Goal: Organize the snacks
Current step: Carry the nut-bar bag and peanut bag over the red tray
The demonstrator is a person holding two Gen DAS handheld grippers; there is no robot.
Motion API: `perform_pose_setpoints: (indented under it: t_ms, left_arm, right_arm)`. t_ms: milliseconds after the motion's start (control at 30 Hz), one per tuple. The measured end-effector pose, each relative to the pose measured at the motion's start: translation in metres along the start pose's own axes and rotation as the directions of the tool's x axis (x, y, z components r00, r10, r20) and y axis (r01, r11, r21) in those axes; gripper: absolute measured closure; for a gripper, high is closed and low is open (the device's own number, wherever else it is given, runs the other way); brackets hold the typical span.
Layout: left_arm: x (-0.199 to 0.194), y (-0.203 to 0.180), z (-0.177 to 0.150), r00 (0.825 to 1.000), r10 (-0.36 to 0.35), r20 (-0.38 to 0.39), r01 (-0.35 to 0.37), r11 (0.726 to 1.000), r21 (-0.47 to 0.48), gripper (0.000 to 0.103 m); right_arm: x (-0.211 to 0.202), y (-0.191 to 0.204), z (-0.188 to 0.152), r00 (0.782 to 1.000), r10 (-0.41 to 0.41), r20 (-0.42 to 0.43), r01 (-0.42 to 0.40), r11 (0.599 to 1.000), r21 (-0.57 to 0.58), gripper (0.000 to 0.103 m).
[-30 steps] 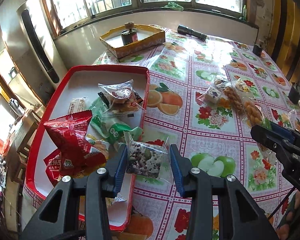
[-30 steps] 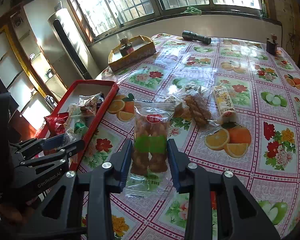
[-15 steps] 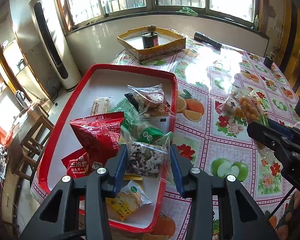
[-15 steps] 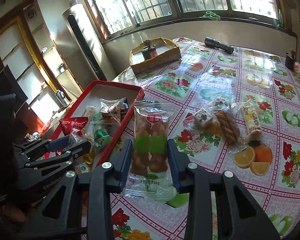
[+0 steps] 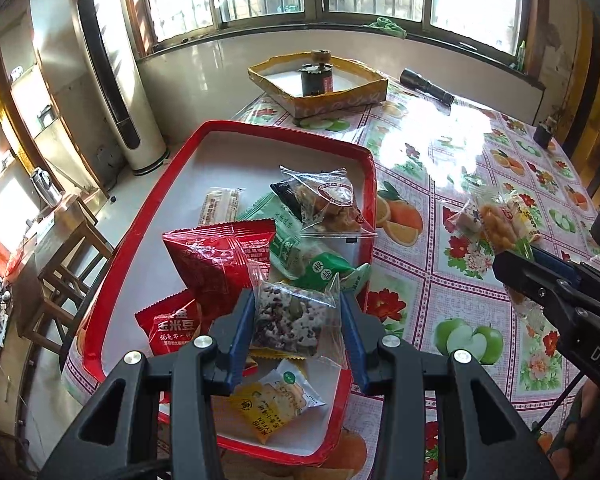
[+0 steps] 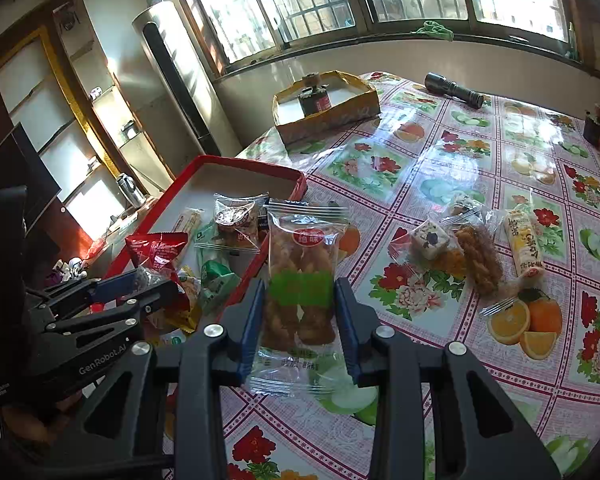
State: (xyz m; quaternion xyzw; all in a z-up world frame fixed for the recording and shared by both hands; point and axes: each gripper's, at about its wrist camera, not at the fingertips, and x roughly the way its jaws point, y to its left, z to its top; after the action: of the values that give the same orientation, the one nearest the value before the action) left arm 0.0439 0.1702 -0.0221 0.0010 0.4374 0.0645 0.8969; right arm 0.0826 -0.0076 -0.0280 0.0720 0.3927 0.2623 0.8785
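Several packets were found already lying in the red tray (image 5: 148, 216). The left gripper (image 5: 298, 320) was clamped on a seed-bar packet (image 5: 290, 320) above the tray; the right gripper (image 6: 300, 312) was clamped on a fried-twist packet (image 6: 302, 276) beside the tray's rim. Loose snacks (image 6: 476, 248) remained on the tablecloth (image 6: 440, 160), uncollected.

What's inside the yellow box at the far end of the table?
The yellow box holds one dark can with a red label, standing upright on its white floor. Its near wall hides the floor strip just behind it.
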Motion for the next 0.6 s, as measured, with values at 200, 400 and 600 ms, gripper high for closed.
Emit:
perform_pose_setpoints:
  t_ms: [200, 400, 600]
  left_arm:
    - [-0.007, 0.014, 0.006, 1.000, -0.019, 0.021, 0.020, 0.999, -0.030, 0.061]
    - [-0.005, 0.032, 0.023, 0.999, 0.000, 0.040, 0.003, 0.997, -0.071, 0.062]
    - [0.005, 0.054, 0.046, 0.998, 0.024, 0.054, -0.018, 0.994, -0.110, 0.061]
  right_arm:
    - [0.007, 0.002, 0.002, 1.000, 0.026, -0.010, -0.026, 1.000, 0.008, 0.066]
    - [0.021, 0.014, 0.013, 0.997, 0.069, -0.020, -0.069, 0.998, 0.002, 0.066]
    - [0.044, 0.034, 0.035, 0.991, 0.130, -0.027, -0.131, 0.991, -0.021, 0.066]
